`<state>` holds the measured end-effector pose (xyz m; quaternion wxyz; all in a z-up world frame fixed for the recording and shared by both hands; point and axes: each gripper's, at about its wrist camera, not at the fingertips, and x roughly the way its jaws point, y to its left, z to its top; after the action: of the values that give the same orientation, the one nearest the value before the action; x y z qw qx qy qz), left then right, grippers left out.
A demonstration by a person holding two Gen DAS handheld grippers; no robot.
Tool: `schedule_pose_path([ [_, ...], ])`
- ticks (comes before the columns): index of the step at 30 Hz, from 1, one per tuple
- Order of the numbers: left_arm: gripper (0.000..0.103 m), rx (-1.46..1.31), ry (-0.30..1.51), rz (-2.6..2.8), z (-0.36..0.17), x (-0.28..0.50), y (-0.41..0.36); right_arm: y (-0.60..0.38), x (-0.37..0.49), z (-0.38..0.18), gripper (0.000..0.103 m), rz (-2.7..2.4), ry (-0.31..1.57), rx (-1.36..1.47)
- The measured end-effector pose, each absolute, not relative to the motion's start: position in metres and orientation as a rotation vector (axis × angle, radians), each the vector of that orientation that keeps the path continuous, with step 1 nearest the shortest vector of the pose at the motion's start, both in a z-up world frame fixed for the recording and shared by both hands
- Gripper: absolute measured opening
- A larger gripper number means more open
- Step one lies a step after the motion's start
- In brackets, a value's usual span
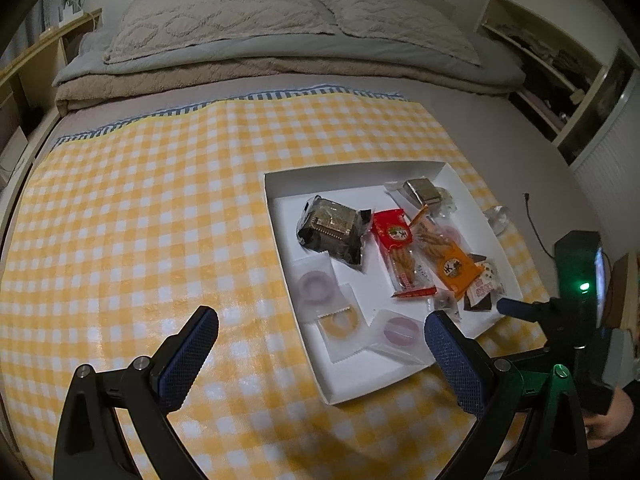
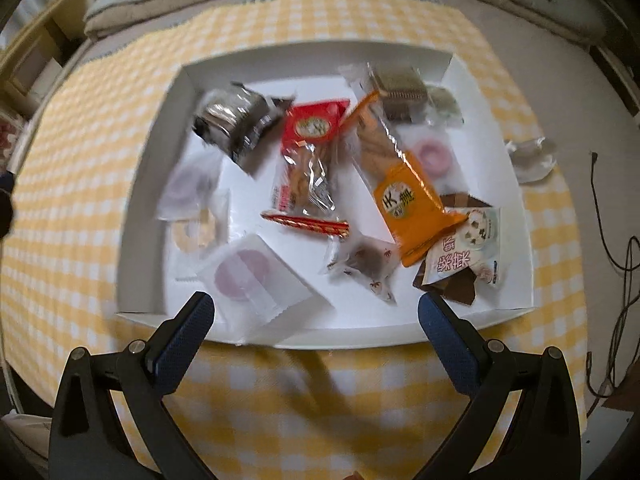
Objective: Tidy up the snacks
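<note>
Yellow-and-white checked cloth (image 1: 160,208) covers the bed, and on it sits a shallow white tray (image 2: 152,160) with nearly all the snacks already inside. Judged from that, the gathering looks mostly finished, though the packets lie in a loose jumble rather than in rows.

In the right wrist view, a dark foil packet (image 2: 236,124) lies at about 10 o'clock in the tray, a red biscuit packet (image 2: 308,152) near the centre, and an orange packet (image 2: 408,196) slanting toward 4 o'clock. A brown-and-white packet (image 2: 464,252) sits at 5 o'clock, touching the orange one. Clear sachets with ring-shaped sweets (image 2: 252,276) sit along the near and left sides.

One crumpled clear wrapper (image 2: 532,156) lies outside the tray, just beside its right wall at 3 o'clock on the cloth. It may be left to bring in, or may be rubbish; I cannot tell which.

The left claw (image 1: 320,336) hangs with fingers wide apart, holding nothing, over the tray's left edge. The right claw (image 2: 316,316) is likewise spread and empty, hovering at the tray's near rim at 6 o'clock. That view is motion-blurred.
</note>
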<state>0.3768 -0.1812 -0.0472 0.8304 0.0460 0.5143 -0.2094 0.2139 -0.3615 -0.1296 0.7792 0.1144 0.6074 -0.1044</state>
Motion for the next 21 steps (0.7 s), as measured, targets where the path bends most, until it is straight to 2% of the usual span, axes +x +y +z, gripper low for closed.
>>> schedule_pose_path([
  [6, 0.103, 0.085, 1.074, -0.446, -0.034, 0.364, -0.176, -0.361, 0.214, -0.118, 0.103, -0.202, 1.296, 0.254],
  [14, 0.103, 0.088, 1.059, -0.446, -0.023, 0.351, -0.169, -0.345, 0.235, -0.183, 0.103, -0.219, 1.465, 0.203],
  [21, 0.103, 0.097, 1.071, -0.442, -0.026, 0.351, -0.168, -0.369, 0.234, -0.175, 0.103, -0.32, 1.425, 0.181],
])
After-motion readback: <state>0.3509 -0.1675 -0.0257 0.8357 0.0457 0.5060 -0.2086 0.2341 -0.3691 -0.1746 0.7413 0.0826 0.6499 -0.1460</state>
